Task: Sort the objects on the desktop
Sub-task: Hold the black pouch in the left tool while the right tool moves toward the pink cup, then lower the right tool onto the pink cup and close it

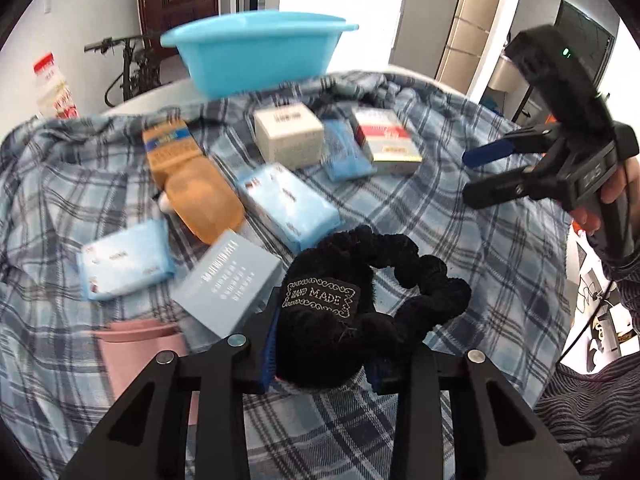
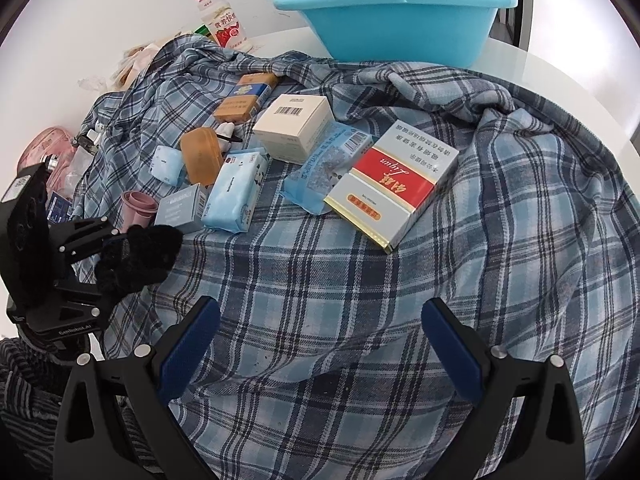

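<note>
My left gripper (image 1: 326, 346) is shut on a black fuzzy scrunchie (image 1: 360, 280) with a "HAND MADE" label, lifted a little above the plaid cloth (image 1: 460, 240). From the right wrist view the same scrunchie (image 2: 136, 256) sits in the left gripper (image 2: 108, 256) at the left edge. My right gripper (image 2: 320, 312) stands open over bare cloth with nothing between its fingers; it also shows at the right (image 1: 480, 172) in a person's hand. A blue basin (image 1: 260, 52) (image 2: 400, 12) stands at the far edge of the table.
On the cloth lie a red and white carton (image 2: 392, 188), a white cube box (image 2: 294, 126), blue tissue packs (image 2: 234, 196), an orange case (image 2: 201, 154), a grey-blue box (image 1: 228, 280) and a pink cup (image 1: 140, 352). A drink bottle (image 2: 224, 20) stands at the back left.
</note>
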